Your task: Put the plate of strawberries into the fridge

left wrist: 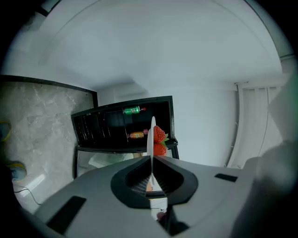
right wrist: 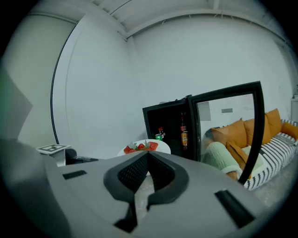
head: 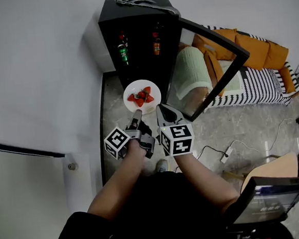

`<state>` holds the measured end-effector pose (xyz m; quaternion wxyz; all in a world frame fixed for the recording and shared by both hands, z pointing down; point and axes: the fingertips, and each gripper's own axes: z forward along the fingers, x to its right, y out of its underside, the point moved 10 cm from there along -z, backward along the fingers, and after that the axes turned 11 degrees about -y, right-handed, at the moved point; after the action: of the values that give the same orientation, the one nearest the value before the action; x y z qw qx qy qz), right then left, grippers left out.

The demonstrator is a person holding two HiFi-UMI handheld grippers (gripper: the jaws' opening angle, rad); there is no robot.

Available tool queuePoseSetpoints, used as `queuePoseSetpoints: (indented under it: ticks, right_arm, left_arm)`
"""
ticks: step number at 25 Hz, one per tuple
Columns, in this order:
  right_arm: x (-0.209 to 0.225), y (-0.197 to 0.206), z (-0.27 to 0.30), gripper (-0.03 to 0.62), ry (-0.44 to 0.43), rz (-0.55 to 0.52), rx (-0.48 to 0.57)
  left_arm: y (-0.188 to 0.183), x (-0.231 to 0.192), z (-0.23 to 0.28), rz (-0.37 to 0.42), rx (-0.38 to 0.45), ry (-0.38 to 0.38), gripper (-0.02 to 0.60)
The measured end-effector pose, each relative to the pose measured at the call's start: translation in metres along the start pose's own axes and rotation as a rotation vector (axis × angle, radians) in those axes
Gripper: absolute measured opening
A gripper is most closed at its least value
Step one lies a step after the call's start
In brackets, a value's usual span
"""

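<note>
The plate [head: 136, 86] is held in the air in front of the open fridge [head: 142, 60], with the strawberries [head: 141, 97] heaped at its middle. Its near rim is clamped by the left gripper [head: 137, 114]. In the left gripper view the plate [left wrist: 151, 135] is seen edge-on, pinched between the closed jaws of the left gripper [left wrist: 152, 160], with the strawberries [left wrist: 159, 135] on one face.

The right gripper [head: 162, 109] is found just beside the plate's near right rim. In its own view the jaws of the right gripper [right wrist: 148, 157] are pressed together with nothing seen between them, and the plate [right wrist: 160, 148] lies just beyond their tips.

The fridge opening [left wrist: 107, 123] lies straight beyond the plate, on the far side of the left jaws, so the load is carried by the left hand alone. The glass door [head: 237, 50] is swung out to the right and the approach is left free. Two bottles [head: 123, 47] are stood deep on a shelf inside.

The coming move is judged to be a straight push away from the person into the cabinet. As the plate is gripped at one edge only, it is likely to need holding level so that no fruit is tipped off.
</note>
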<state>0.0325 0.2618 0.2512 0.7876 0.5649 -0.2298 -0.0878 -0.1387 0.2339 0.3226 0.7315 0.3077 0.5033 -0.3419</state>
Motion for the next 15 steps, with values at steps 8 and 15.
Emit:
queuePoseSetpoints:
  ticks: [8,15]
  right_arm:
    - [-0.004,0.001,-0.014,0.005,-0.023,-0.01,0.0]
    - [-0.01,0.006,-0.014,0.005,-0.042,-0.034,-0.013]
  left_arm:
    - [0.013,0.002,-0.015,-0.006,0.019,-0.006,0.016]
    - [0.015,-0.006,-0.021,-0.035,0.04,-0.014,0.015]
